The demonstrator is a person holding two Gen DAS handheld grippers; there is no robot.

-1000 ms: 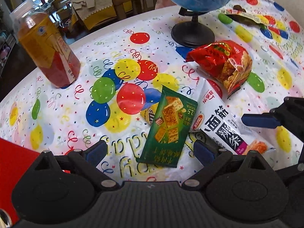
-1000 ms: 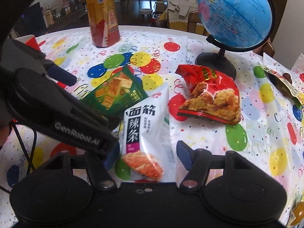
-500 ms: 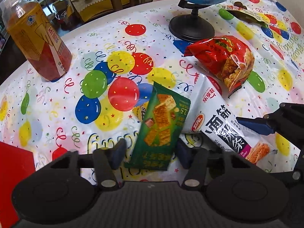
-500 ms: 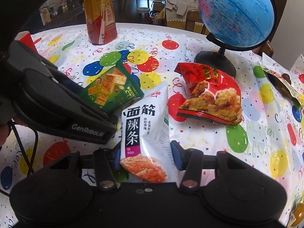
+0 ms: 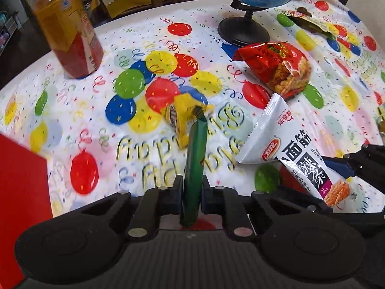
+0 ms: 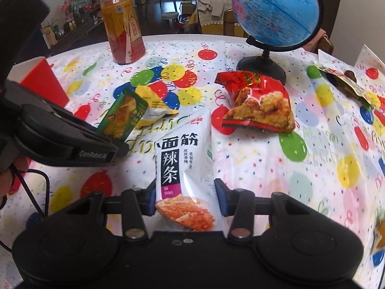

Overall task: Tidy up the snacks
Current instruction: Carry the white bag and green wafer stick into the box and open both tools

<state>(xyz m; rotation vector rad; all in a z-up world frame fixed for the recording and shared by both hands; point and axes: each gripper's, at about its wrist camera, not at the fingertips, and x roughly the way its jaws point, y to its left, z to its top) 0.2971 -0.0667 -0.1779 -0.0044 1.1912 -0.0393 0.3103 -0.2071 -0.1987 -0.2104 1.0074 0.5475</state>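
At far left the red box [image 6: 42, 82] sits by the desk [image 5: 336, 101] edge. My left tongs [image 5: 191, 192] pinch the green cracker packet [image 5: 195, 159] edge-on, lifted clear of the yellow packet [image 5: 179, 116]. My right tongs [image 6: 185, 198] have just been closing — they squeeze the white snack bag [image 6: 182, 159], raised off the cloth. The red snack bag [image 6: 257, 103] lies beyond, bare cloth to its right.

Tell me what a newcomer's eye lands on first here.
The balloon-print tablecloth grabs the eye first, with the blue globe at its far edge. In front, the left gripper pinches a green packet edge-on, and the right gripper clasps a white packet.
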